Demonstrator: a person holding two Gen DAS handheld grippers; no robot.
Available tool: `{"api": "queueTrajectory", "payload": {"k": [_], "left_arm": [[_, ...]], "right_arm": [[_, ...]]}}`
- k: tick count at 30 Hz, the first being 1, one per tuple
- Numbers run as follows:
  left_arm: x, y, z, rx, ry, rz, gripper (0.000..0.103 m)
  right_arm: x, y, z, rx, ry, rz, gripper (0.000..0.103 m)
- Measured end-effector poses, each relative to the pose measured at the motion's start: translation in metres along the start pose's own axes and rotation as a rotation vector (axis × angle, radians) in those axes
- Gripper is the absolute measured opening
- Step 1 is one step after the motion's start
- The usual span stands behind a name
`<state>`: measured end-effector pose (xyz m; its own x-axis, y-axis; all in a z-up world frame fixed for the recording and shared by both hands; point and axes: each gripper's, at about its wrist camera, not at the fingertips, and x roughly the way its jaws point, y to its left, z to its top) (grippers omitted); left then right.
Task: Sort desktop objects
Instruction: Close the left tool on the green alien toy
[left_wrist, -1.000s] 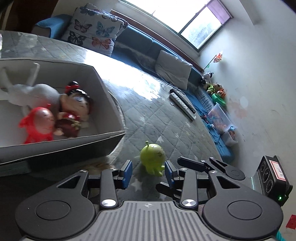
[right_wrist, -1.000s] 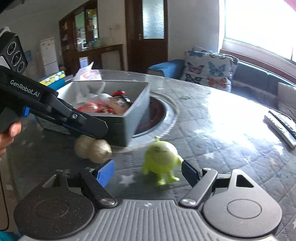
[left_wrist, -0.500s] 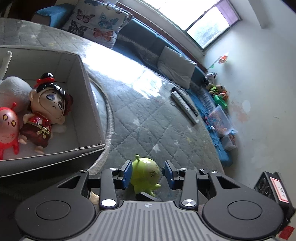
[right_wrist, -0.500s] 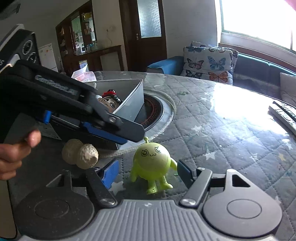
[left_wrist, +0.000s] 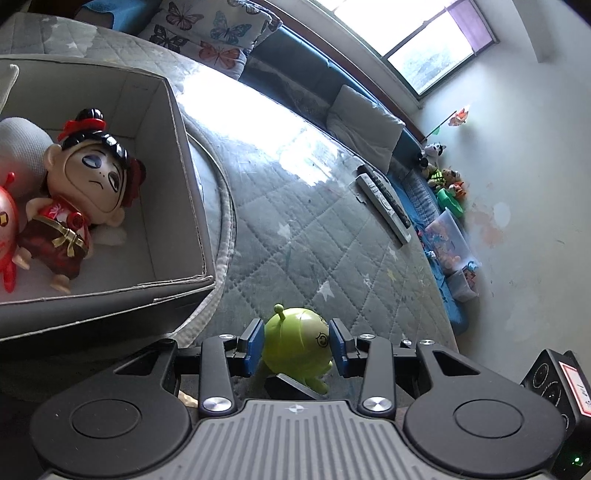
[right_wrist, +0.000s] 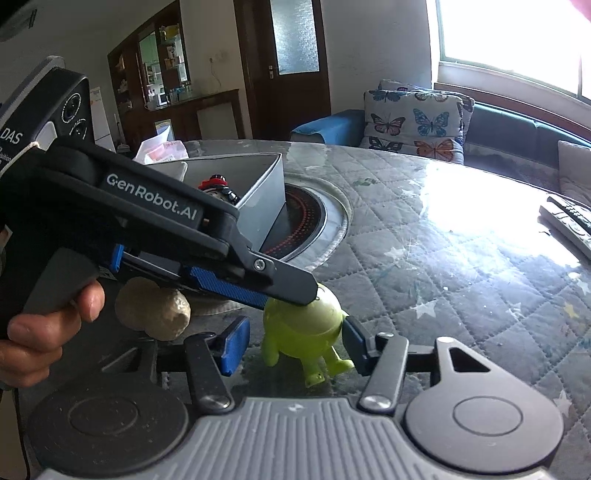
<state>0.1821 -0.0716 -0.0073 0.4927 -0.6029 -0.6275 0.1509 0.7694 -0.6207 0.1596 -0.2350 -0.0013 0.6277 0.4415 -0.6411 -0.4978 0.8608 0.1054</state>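
Your quilted grey tabletop (left_wrist: 295, 236) carries an open grey box (left_wrist: 177, 147) with a big-headed doll (left_wrist: 85, 192) lying inside. Beside the box stands the green toy (right_wrist: 306, 325): a round, lime-green figure with one antenna, a drawn face and stubby legs, upright on the tabletop. Your left gripper (left_wrist: 296, 345) has both blue pads pressed against its sides. Your right gripper (right_wrist: 293, 345) is closing around the same toy, one pad touching, the other apart.
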Motion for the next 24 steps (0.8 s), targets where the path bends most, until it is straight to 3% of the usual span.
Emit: {"api": "queueTrajectory", "payload": {"k": [3, 10, 19, 24], "left_arm": [[0.000, 0.000, 0.000, 0.008, -0.001, -0.003, 0.041], [-0.010, -0.006, -0.008, 0.042, -0.004, -0.009, 0.041], [-0.054, -0.014, -0.016, 0.061, -0.094, -0.024, 0.041], [-0.088, -0.014, -0.009, 0.078, -0.171, 0.005, 0.041]], "right_arm": [[0.000, 0.001, -0.001, -0.002, -0.001, -0.012, 0.047], [-0.009, 0.009, -0.005, -0.010, -0.011, -0.032, 0.047], [-0.034, 0.038, 0.011, -0.077, -0.062, -0.027, 0.047], [-0.038, 0.065, 0.031, -0.136, -0.097, -0.002, 0.047]]}}
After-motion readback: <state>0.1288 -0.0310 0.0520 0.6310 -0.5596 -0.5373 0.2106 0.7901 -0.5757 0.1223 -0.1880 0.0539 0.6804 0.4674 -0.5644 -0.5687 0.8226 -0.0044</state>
